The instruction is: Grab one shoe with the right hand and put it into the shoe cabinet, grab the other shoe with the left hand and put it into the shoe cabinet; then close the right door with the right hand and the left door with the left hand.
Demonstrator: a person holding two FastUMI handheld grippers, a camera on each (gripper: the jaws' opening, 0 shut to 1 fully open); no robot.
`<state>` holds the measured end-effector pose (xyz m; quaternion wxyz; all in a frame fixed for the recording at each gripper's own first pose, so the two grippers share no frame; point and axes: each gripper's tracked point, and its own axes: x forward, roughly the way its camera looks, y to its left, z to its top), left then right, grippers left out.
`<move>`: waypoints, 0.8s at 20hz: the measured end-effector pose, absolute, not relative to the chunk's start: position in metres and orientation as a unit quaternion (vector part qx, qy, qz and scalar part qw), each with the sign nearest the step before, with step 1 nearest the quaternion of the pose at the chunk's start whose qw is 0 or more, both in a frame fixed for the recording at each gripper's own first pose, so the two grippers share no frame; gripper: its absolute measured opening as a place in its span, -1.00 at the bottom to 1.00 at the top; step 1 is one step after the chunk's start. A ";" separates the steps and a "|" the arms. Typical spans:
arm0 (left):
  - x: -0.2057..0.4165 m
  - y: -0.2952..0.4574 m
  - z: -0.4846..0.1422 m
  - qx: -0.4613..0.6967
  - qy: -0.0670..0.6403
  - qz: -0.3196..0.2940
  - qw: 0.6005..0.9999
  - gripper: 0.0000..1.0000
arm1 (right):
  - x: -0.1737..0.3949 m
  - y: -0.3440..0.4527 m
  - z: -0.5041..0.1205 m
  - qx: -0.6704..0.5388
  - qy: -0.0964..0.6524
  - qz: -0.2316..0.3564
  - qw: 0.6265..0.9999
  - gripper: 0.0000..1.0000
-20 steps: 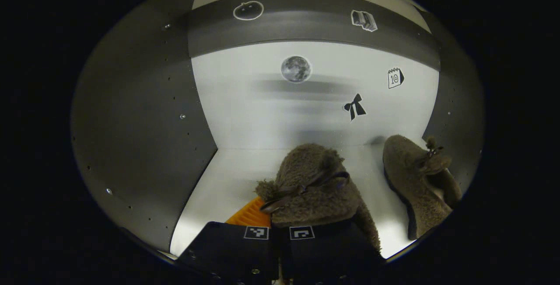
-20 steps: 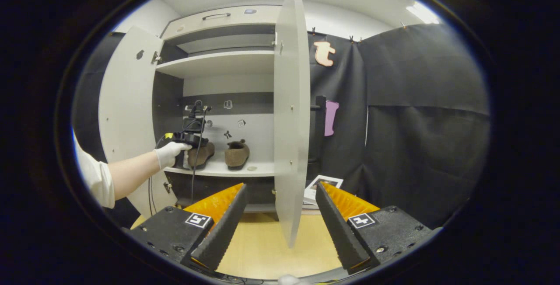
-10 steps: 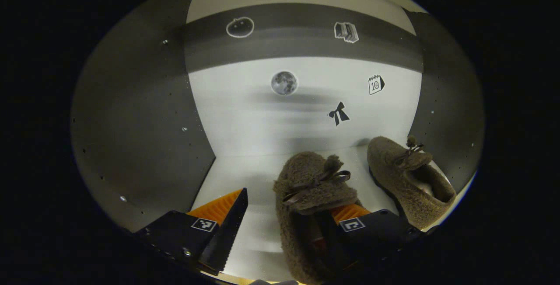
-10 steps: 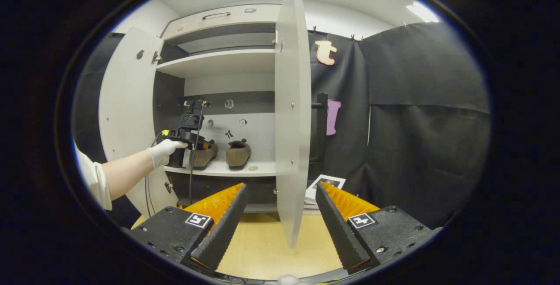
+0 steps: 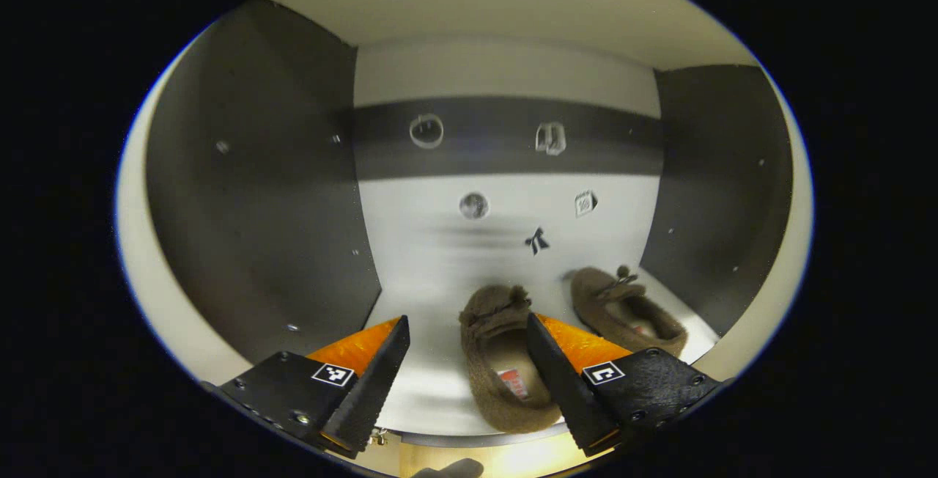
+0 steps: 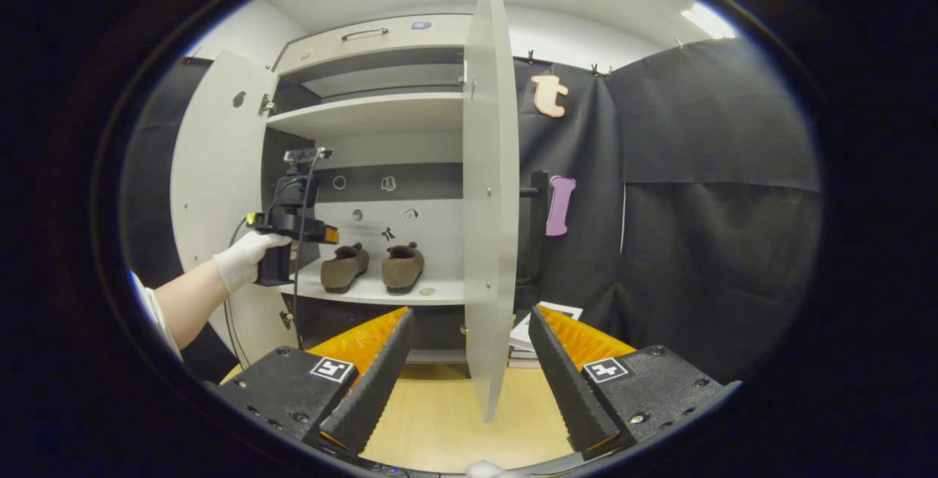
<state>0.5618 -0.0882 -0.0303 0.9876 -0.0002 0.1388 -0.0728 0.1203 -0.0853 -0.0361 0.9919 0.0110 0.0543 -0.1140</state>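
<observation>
Left claw [image 5: 467,368] agape (holding nothing); 2 shoes [image 5: 506,361] shelved, insole label unreadable.

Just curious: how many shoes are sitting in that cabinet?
2. Both on the middle shelf, side by side: the left shoe and the right shoe.

- Two fuzzy brown shoes, one [image 5: 506,361] with a red patch on its insole, the other [image 5: 626,309] beside it.
- Shoe cabinet [image 6: 366,115]: pale grey shelves, dark side walls, a dark band across the back (small stickers on it).
- White glove [image 6: 242,262].
- Light wood floor [image 6: 440,419].
</observation>
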 end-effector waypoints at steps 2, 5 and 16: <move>0.532 -0.091 0.000 -0.007 0.105 -0.079 0.991 0.94 | 0.119 -0.085 -0.032 0.010 0.049 -0.108 0.993 1.00; 0.484 -0.086 0.036 -0.007 0.063 -0.079 0.995 0.90 | 0.115 -0.085 -0.027 0.008 0.041 -0.096 0.994 1.00; 0.264 -0.084 0.079 0.019 -0.022 -0.042 0.999 0.90 | 0.086 -0.125 -0.007 0.013 0.023 -0.038 0.999 0.98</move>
